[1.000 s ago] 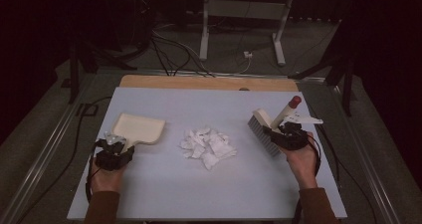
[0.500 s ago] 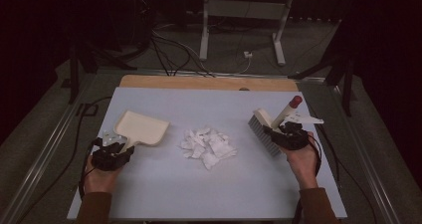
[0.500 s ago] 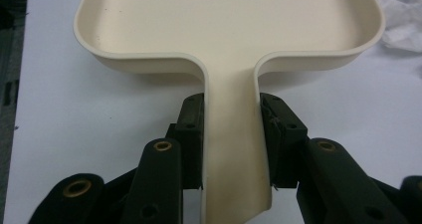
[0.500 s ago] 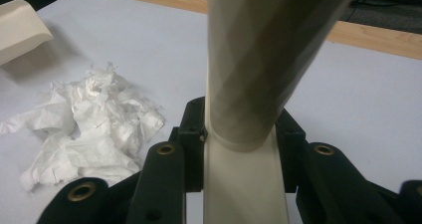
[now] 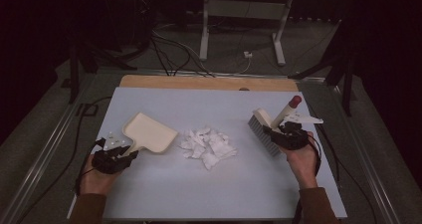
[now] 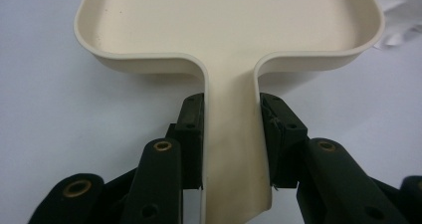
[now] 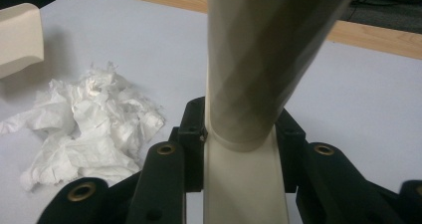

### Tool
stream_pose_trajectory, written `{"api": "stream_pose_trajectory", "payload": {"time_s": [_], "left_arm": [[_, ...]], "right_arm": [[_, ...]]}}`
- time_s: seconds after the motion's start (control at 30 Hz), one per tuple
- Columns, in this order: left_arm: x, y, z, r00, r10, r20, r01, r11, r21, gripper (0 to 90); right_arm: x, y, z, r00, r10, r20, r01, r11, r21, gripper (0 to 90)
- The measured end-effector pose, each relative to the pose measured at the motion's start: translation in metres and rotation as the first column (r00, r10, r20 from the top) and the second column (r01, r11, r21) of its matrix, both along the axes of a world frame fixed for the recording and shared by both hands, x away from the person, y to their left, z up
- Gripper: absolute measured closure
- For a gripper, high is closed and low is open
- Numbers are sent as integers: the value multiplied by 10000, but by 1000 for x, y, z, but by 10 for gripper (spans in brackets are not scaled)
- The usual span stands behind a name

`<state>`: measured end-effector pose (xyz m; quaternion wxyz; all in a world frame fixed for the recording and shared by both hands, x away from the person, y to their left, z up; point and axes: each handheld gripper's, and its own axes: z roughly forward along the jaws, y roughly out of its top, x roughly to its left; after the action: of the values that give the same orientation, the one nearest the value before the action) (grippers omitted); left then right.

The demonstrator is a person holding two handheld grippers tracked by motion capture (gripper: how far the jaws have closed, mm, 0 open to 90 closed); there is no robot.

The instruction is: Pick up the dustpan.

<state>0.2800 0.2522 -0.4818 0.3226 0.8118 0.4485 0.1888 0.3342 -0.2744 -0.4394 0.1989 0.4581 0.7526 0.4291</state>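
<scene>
A cream dustpan lies on the left of the white table, its mouth turned toward a heap of torn white paper in the middle. My left gripper is shut on the dustpan's flat handle, both black pads pressing its sides. On the right, my right gripper is shut on the cream handle of a hand brush. The brush's grey bristles rest near the table, right of the paper, and its red-tipped handle end points up and away. The paper heap lies left of the right gripper.
The white table has a wooden strip along its far edge. Cables and metal stand legs lie on the dark floor beyond it. A cable trails from each gripper over the table's near edges.
The left hand with the dustpan has shifted slightly toward the near edge. The right hand and the brush have kept still.
</scene>
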Motion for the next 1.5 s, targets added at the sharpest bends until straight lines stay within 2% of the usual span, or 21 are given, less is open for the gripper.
{"api": "stream_pose_trajectory", "payload": {"time_s": [0.3, 0.47, 0.7, 0.87, 1.07, 1.5], "left_arm": [[-2, 1, 2, 9971, -760, -84, 758, 9969, -223, 669], [-3, 3, 3, 9919, -1264, -141, 1260, 9917, -268, 669], [-6, 7, 5, 9804, -1954, -235, 1948, 9805, -273, 669], [-9, 8, 5, 9678, -2496, -310, 2492, 9683, -160, 669], [-11, 9, 6, 9598, -2786, -350, 2783, 9604, -124, 669], [-15, 7, 8, 9361, -3481, -508, 3484, 9373, -28, 668]], "right_arm": [[0, 0, 0, 10000, -8, -12, 8, 10000, 15, 668], [0, -1, 0, 10000, -9, 6, 9, 10000, 26, 668], [0, 0, 0, 10000, 1, 5, -1, 10000, 13, 668], [0, 0, 0, 10000, 14, 3, -14, 10000, 6, 668], [0, 0, 1, 10000, 15, 13, -15, 10000, 4, 668], [0, 0, 1, 10000, 6, 17, -6, 10000, 50, 668]]}}
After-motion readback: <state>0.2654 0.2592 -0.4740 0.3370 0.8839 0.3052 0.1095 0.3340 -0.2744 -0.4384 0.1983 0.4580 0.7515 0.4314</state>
